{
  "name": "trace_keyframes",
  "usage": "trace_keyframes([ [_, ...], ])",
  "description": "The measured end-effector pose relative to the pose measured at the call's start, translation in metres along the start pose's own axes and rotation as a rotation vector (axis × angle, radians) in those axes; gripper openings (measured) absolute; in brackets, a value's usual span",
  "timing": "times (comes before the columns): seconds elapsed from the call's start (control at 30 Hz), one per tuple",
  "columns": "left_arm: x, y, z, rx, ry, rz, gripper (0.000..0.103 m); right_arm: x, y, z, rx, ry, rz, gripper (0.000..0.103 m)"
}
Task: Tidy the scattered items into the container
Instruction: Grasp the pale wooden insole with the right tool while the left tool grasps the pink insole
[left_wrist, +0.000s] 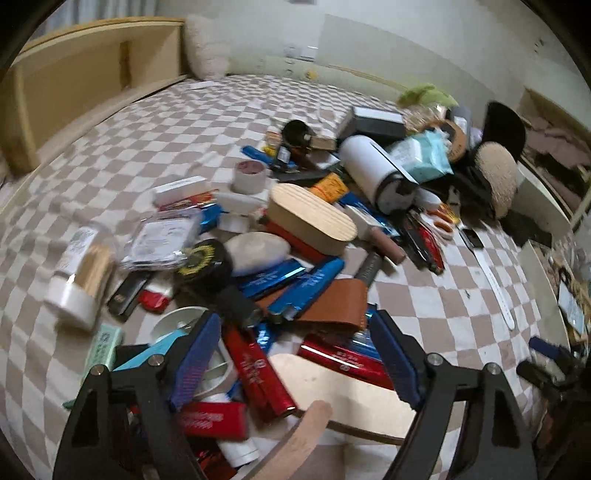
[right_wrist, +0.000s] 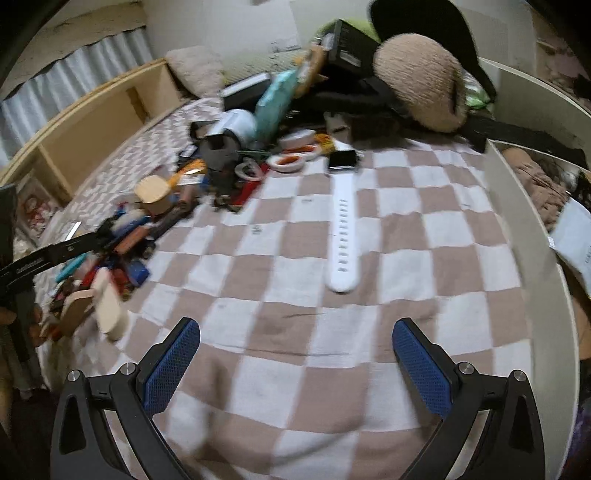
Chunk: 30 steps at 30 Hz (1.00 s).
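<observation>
A jumbled heap of small items (left_wrist: 280, 236) lies scattered across the checkered bedspread (left_wrist: 147, 122).

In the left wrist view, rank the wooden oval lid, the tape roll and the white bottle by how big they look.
1. white bottle
2. wooden oval lid, close to the bottle, so unsure
3. tape roll, clearly smallest, though slightly farther away

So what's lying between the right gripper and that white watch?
Nothing: in the right wrist view only bare checkered blanket separates the right gripper from the white watch.
</observation>
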<state>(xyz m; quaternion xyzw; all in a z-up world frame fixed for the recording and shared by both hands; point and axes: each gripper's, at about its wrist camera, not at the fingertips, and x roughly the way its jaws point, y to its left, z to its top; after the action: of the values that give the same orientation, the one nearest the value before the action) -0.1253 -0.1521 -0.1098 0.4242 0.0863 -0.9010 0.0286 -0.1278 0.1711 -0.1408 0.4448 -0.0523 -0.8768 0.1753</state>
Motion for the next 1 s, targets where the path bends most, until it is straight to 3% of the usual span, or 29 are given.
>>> trace_keyframes([
  [0.17,-0.009,0.02,-0.002,-0.096,-0.021,0.02,0.083,0.005,0.043,-0.004,-0.107,0.003,0.127,0.102],
  [0.33,-0.018,0.039,-0.005,-0.194,-0.038,-0.022,0.081,0.018,0.091,-0.009,-0.219,0.029,0.24,0.09],
  [0.4,-0.02,0.045,-0.007,-0.23,-0.04,-0.04,0.073,0.027,0.109,-0.01,-0.253,0.044,0.266,0.085],
  [0.5,-0.024,0.054,-0.009,-0.288,-0.031,-0.1,0.072,0.038,0.128,-0.01,-0.285,0.054,0.281,0.083],
  [0.57,-0.027,0.057,-0.009,-0.3,-0.023,-0.136,0.071,0.045,0.137,-0.008,-0.301,0.066,0.294,0.077],
  [0.7,-0.032,0.061,-0.009,-0.284,0.015,-0.199,0.067,0.055,0.15,-0.003,-0.341,0.077,0.301,0.074],
  [0.8,-0.034,0.062,-0.01,-0.258,0.061,-0.233,0.059,0.061,0.155,-0.002,-0.369,0.076,0.275,0.064],
  [1.0,-0.035,0.06,-0.014,-0.212,0.169,-0.272,0.05,0.062,0.151,-0.002,-0.37,0.078,0.277,0.061],
])
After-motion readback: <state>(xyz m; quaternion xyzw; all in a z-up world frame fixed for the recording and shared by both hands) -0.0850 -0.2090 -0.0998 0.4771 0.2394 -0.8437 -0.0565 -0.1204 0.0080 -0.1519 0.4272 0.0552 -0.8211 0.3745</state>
